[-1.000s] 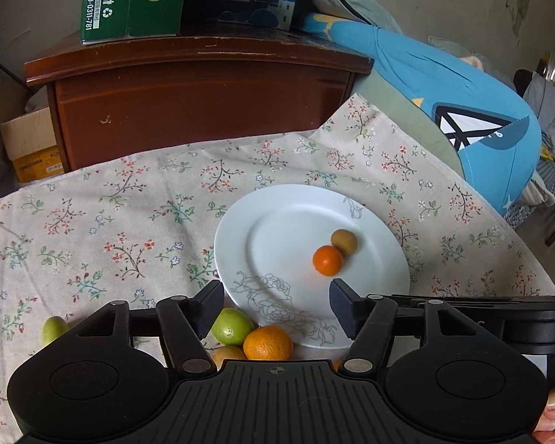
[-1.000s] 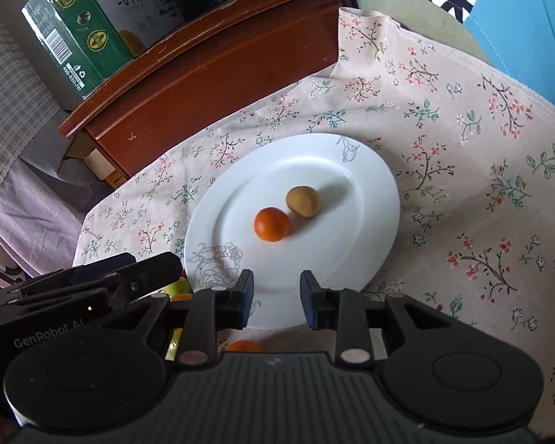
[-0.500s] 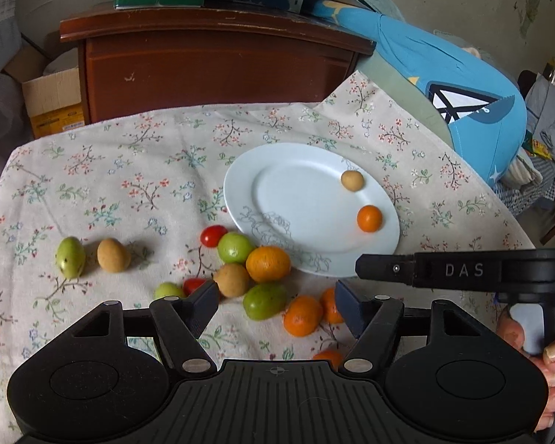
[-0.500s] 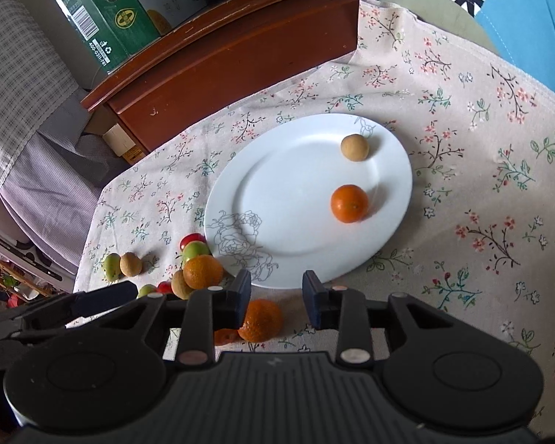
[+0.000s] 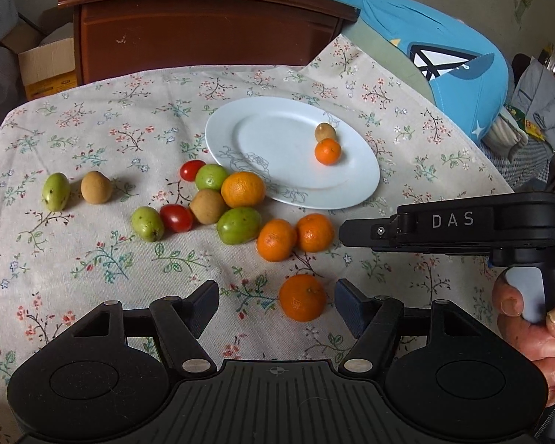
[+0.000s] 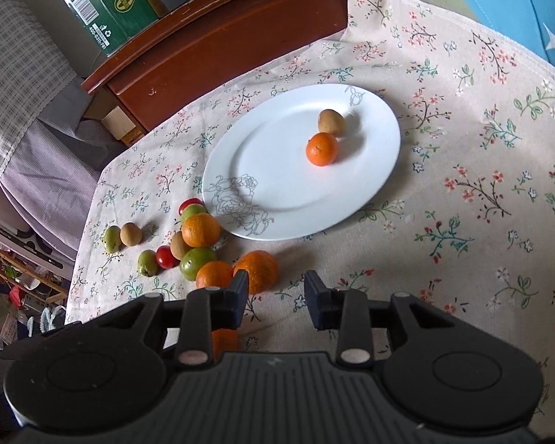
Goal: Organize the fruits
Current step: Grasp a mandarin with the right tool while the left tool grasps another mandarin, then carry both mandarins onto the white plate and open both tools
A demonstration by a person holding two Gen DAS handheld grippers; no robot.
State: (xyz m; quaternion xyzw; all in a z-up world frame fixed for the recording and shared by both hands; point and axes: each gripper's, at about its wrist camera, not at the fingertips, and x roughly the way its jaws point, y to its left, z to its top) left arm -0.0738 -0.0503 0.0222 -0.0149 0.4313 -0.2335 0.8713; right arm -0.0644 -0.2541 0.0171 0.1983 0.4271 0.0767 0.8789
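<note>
A home: floral tablecloth, wooden dresser, cardboard boxes.

the right gripper carries "das" in pale letters on its black side. the green carton on the wooden cabinet shows "400-031-781" beside a barcode.

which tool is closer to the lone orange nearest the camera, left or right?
Left. The left tool is open around the lone orange; the right tool hangs beyond it, nearer the plate.
</note>
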